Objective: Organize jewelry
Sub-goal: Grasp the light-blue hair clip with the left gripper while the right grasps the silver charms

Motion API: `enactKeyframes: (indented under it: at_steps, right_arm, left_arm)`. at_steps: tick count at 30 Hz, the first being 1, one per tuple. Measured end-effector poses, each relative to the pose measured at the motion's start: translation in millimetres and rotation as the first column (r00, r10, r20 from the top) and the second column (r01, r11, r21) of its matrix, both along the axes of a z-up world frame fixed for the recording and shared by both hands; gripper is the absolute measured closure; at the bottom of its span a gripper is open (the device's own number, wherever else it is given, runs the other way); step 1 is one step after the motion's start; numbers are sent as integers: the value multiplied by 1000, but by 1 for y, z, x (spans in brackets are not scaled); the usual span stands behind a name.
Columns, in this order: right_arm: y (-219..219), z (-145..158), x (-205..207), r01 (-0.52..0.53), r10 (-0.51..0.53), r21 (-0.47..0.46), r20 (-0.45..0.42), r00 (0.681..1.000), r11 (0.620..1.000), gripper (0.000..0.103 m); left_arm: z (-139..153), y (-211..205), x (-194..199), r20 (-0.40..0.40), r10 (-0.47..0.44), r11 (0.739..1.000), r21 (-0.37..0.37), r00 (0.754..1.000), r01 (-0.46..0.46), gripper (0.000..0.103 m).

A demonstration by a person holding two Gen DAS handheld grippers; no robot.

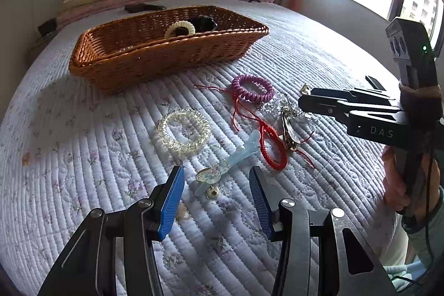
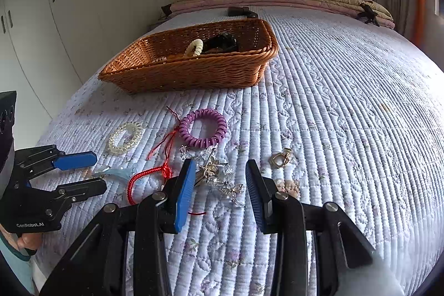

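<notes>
Two grippers hover spread and empty over the bed: left gripper (image 1: 216, 179) above a pale blue hair clip (image 1: 236, 154), right gripper (image 2: 220, 176) above crystal jewelry (image 2: 216, 174). Both look light, brittle; pinch mid-body. Wicker basket (image 1: 166, 57) waits beyond.

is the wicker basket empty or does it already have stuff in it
Not empty. The wicker basket already holds a cream spiral hair tie and a dark item beside it; what the dark item is cannot be told.
</notes>
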State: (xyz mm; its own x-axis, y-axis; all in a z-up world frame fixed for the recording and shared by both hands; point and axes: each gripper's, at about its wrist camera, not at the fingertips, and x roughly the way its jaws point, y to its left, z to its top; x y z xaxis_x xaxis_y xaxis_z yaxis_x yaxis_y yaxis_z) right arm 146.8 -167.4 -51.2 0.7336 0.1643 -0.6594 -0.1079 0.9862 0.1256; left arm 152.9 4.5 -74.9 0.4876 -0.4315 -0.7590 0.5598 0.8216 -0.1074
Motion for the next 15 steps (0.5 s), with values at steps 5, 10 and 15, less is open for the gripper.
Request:
enactKeyframes:
  at_steps: [5,10,15]
  right_arm:
    - [-2,-1,2,3,-3,4,-8,1000,1000,63]
    - [-2,-1,5,5,-5,-1,-19,1000,1000,63]
    - [-3,-3,5,8,-8,-1,-20,1000,1000,63]
  left_arm:
    - [-2,-10,-2,21,-4,999,43,1000,3,53]
    - [0,-20,6,26,0,999,44,1000,-1,54]
    - [-4,-28,8,27,-9,998,69,1000,7,63]
